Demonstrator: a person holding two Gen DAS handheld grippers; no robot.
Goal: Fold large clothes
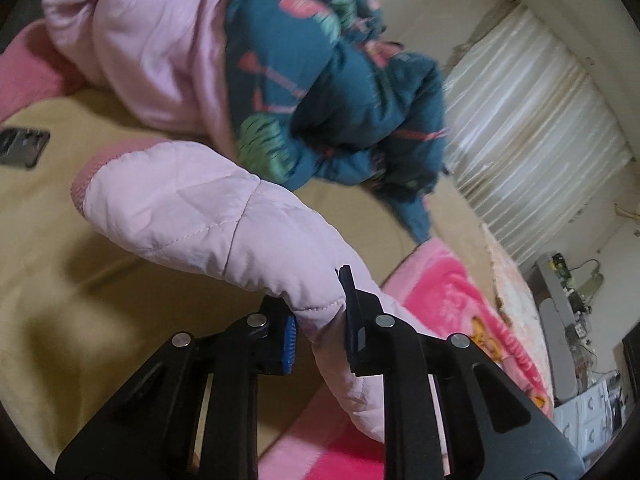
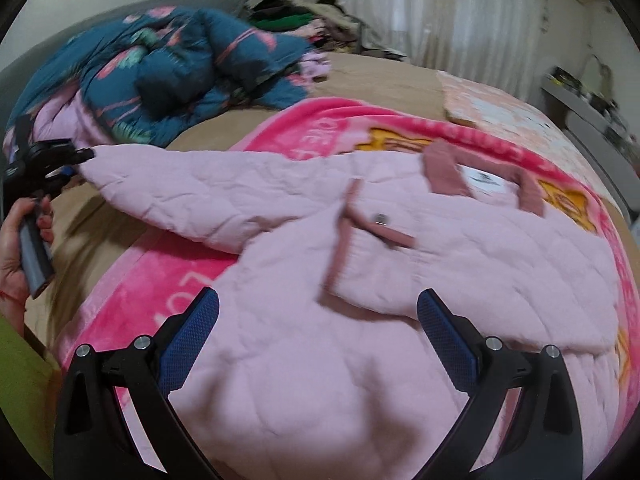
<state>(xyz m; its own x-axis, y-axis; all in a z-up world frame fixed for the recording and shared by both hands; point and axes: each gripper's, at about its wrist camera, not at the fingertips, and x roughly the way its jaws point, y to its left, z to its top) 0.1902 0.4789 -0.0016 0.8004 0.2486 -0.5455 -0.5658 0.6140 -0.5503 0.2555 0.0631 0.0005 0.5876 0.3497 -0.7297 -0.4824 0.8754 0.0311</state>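
A pale pink quilted jacket (image 2: 360,280) lies spread on a bright pink blanket (image 2: 168,276) on the bed. My left gripper (image 1: 320,328) is shut on the jacket's sleeve (image 1: 200,208) and holds it lifted above the bed; the dusty-pink cuff (image 1: 80,184) points left. In the right wrist view the left gripper (image 2: 76,162) shows at the far left, holding the sleeve end out. My right gripper (image 2: 318,328) is open and empty, low over the jacket's body, its blue pads (image 2: 192,336) wide apart.
A teal patterned padded jacket (image 2: 180,72) and another pink garment (image 1: 152,48) are heaped at the head of the bed. A phone (image 1: 22,146) lies on the tan sheet (image 1: 80,280). White curtains (image 2: 440,12) hang behind. A cluttered shelf (image 2: 592,104) stands at the right.
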